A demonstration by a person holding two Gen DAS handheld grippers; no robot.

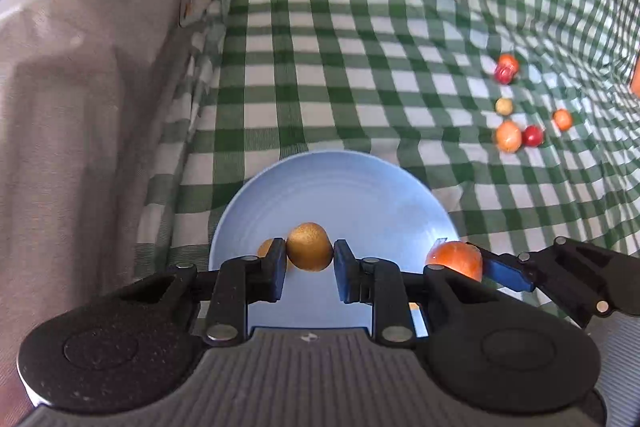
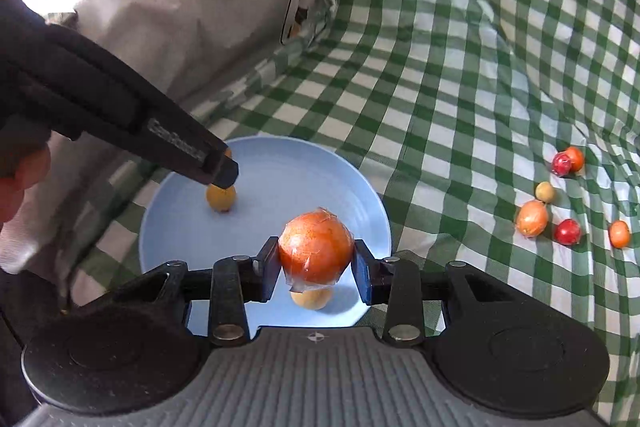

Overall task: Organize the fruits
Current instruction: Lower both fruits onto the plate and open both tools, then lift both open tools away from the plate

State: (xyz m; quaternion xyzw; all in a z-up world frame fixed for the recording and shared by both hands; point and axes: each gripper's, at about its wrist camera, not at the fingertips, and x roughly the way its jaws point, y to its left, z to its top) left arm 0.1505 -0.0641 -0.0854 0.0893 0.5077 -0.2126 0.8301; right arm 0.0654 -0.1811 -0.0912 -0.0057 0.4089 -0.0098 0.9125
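Fruit comes to the plate (image 1: pixel 348 183) two at a time: your left tool (image 1: pixel 310 259) is clamped on a brown kiwi (image 1: pixel 309 247), your right tool (image 2: pixel 316 267) on a wrapped orange fruit (image 2: pixel 316 251), both tilted down over the blue dish, presumably so each piece can be set down rather than dropped. The kiwi sits squarely between the left pads; the orange fruit fills the right ones. A small yellow fruit (image 2: pixel 310 299) lies on the plate just under the right tool. Six loose fruits (image 2: pixel 532 218) wait well apart on the checked cloth (image 2: pixel 440 67).

Bright daylight, soft shadows, slight blur, fisheye-bent edges
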